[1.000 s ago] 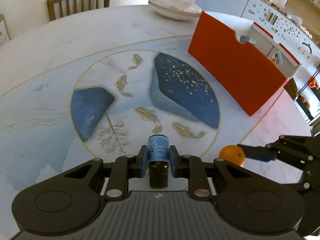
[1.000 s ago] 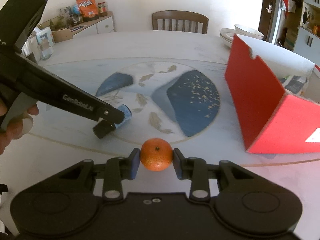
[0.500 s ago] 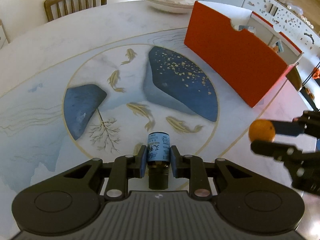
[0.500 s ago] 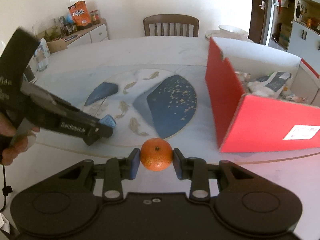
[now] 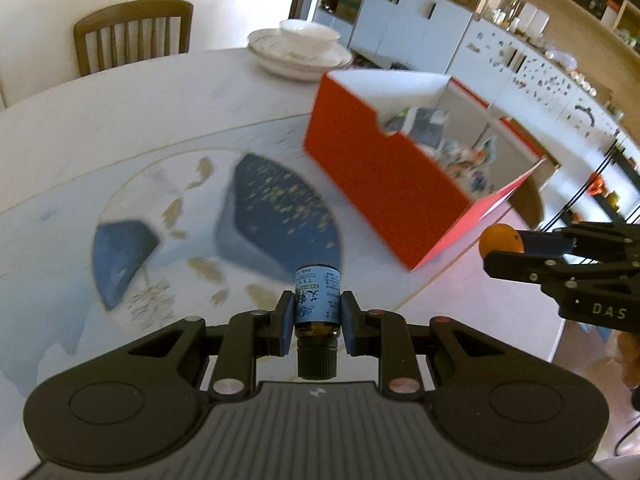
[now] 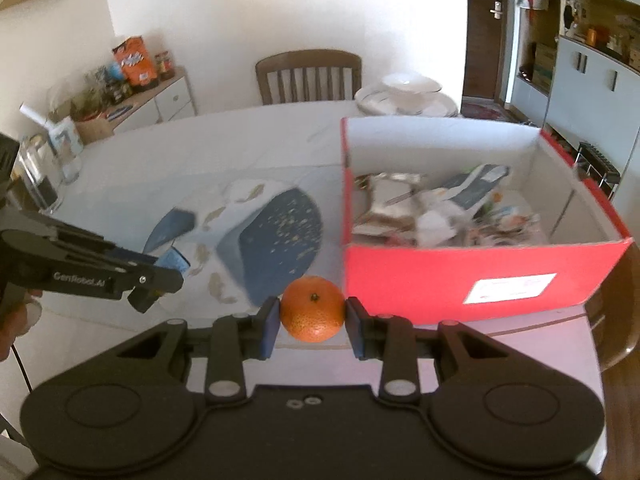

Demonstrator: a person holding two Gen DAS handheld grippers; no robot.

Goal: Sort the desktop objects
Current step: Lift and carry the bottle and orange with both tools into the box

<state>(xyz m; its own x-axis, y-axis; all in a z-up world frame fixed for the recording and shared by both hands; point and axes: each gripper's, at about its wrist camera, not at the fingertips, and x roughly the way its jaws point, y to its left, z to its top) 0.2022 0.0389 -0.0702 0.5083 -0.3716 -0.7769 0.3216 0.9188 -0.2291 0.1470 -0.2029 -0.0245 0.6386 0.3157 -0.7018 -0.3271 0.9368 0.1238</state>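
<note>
So on the left, the left gripper (image 5: 314, 316) has its pads clamped on a small brown glass bottle (image 5: 317, 305) with a blue label, held off the table (image 5: 120, 120), cap toward the camera. Glass and a slick label, so probably slippery; gripping mid-body on the label looks right. Over on the right, the right gripper (image 6: 312, 322) is squeezing a tangerine (image 6: 312, 308) across its middle. It's soft, so go gentle. The red box (image 6: 440, 280), already holding packets, sits just beyond it.
</note>
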